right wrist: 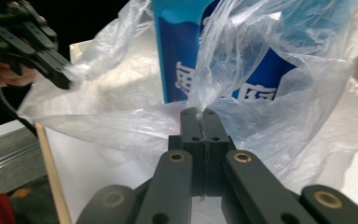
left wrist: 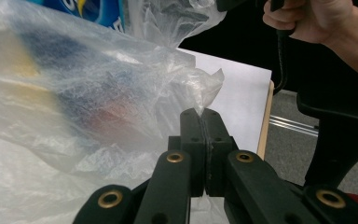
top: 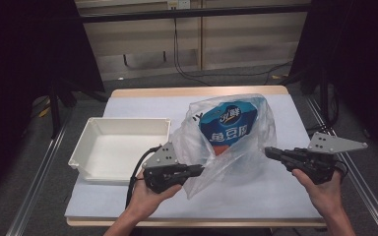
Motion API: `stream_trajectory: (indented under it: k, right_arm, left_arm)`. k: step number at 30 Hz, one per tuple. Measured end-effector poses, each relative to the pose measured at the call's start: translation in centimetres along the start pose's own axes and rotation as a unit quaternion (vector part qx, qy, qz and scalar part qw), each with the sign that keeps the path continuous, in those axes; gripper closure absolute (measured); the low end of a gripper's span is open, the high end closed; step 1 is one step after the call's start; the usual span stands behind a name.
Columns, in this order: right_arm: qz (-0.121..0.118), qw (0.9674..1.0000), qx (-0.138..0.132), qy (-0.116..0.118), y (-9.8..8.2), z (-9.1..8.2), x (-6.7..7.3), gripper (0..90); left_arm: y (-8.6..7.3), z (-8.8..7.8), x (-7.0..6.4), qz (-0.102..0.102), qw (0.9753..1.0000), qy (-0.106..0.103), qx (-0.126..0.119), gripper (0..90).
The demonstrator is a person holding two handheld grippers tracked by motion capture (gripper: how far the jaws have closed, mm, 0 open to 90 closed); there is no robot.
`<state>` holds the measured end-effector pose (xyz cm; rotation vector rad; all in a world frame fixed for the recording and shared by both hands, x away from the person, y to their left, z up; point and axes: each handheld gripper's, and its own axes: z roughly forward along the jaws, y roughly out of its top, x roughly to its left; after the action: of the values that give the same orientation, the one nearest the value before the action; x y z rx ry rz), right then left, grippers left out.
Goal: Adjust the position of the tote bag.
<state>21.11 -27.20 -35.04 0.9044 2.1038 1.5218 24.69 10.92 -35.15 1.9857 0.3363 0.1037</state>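
A clear plastic bag [top: 236,147] stands on the white-covered table [top: 128,201], with a blue snack packet [top: 229,124] inside it. My left gripper [top: 200,170] pinches the bag's left edge; in the left gripper view the film [left wrist: 200,88] rises from between the closed jaws of the left gripper [left wrist: 205,112]. My right gripper [top: 268,152] grips the bag's right edge. In the right gripper view a twisted strip of bag [right wrist: 205,88] comes up out of the pressed jaws of the right gripper [right wrist: 199,111], with the blue packet [right wrist: 182,56] behind it. The bag mouth is stretched between the two grippers.
A white rectangular bin [top: 120,147] sits on the table left of the bag, close to my left hand. The table's wooden edge [top: 197,91] runs along the far side. Metal rails [top: 34,182] flank the table, and cables [top: 216,73] lie on the floor beyond.
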Motion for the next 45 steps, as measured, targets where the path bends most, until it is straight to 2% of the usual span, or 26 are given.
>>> stream_trajectory:
  k: [9,14,22,30,35,38,42,45]
  right_arm:
    - [0.000,0.9996,-0.021,-0.017,0.7,-1.3,-0.3,90.0]
    - [-0.012,0.9992,-0.029,-0.024,1.7,-1.9,-0.8,90.0]
    - [-0.010,0.9986,-0.036,-0.036,4.3,-2.2,-2.8,90.0]
    - [-0.018,0.9978,-0.048,-0.043,6.9,-2.2,-3.8,90.0]
    - [-0.019,0.9966,-0.061,-0.052,8.9,-2.7,-4.5,90.0]
    - [-0.022,0.9955,-0.067,-0.064,10.4,-3.0,-5.2,90.0]
    - [-0.016,0.9941,-0.077,-0.074,11.2,-3.3,-5.8,90.0]
    - [-0.014,0.9932,-0.082,-0.081,11.9,-3.6,-6.5,90.0]
  left_arm:
    - [1.2,-2.7,0.8,-0.001,0.9994,0.022,-0.026,89.7]
    - [2.1,-4.0,1.4,-0.003,0.9985,0.035,-0.042,89.7]
    - [5.1,-5.6,2.4,0.010,0.9972,0.052,-0.053,89.7]
    - [7.2,-7.9,3.2,0.011,0.9939,0.081,-0.074,89.8]
    - [8.5,-9.9,4.1,0.011,0.9902,0.105,-0.091,89.8]
    - [8.9,-10.6,4.6,0.005,0.9881,0.118,-0.099,89.8]
    - [9.1,-11.3,5.1,-0.003,0.9851,0.134,-0.108,89.8]
    - [9.2,-11.6,5.5,-0.002,0.9847,0.140,-0.105,89.8]
